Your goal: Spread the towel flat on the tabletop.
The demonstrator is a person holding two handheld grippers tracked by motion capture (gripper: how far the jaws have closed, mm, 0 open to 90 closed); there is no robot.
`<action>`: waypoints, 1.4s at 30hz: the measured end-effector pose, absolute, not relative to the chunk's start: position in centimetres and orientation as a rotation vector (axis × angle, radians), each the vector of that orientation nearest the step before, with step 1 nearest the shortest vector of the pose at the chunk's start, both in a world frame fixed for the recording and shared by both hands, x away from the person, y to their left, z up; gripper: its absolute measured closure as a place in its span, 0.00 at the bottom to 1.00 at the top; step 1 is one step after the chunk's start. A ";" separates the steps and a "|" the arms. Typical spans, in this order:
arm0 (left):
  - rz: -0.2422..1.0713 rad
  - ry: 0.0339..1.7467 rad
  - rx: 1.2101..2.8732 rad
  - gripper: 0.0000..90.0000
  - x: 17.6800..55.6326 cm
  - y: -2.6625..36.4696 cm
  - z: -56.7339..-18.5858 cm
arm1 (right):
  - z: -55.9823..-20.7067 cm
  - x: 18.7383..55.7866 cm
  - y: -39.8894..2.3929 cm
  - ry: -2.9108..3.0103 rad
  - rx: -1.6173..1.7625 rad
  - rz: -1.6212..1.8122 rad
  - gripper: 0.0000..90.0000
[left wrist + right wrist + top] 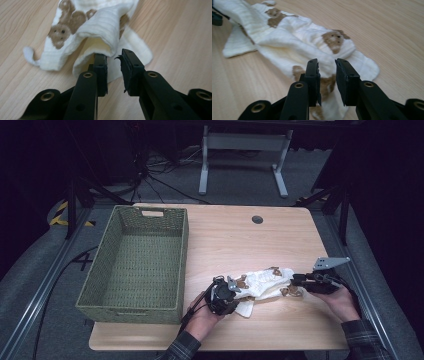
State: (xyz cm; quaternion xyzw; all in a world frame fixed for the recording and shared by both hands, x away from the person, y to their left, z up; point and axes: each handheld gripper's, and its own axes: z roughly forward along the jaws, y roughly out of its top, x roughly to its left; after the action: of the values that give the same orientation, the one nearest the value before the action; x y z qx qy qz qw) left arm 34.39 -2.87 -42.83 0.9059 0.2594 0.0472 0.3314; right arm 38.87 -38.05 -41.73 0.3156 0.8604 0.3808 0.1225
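The soft ribbed cream cloth [265, 282] with brown bears lies crumpled near the wooden table's [240, 235] front edge, bare boards beyond. The left gripper [114, 58] and right gripper [327, 65] flank it, jaws narrowly parted, pressing nothing. The woven green basket [100, 285] sits well left.

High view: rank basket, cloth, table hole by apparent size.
1. Basket, by far the largest.
2. Cloth, crumpled between the two grippers.
3. Table hole, smallest.
The hole sits farther from the camera, but the gap is too wide for that to change the order.
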 end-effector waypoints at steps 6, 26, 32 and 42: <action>0.099 0.608 2.380 0.81 34.0 -4.5 -43.3 | -41.9 37.0 -37.3 2.555 0.846 1.132 0.79; 0.111 0.582 2.478 0.83 34.8 -5.1 -44.9 | -42.8 36.4 -36.1 2.729 0.750 1.181 0.99; 0.136 0.634 2.471 0.82 35.2 -3.5 -44.6 | -39.8 34.9 -35.5 2.718 0.622 1.346 0.99; 0.160 0.662 2.460 0.79 35.6 -2.8 -44.4 | -38.3 36.0 -35.6 2.639 0.610 1.339 0.99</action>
State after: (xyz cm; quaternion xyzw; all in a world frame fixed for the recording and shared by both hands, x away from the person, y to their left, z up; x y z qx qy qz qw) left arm 35.55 -2.76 -44.39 0.9223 0.2483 0.0600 0.2901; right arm 36.01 -35.60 -38.27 0.2016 0.8718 0.4425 0.0601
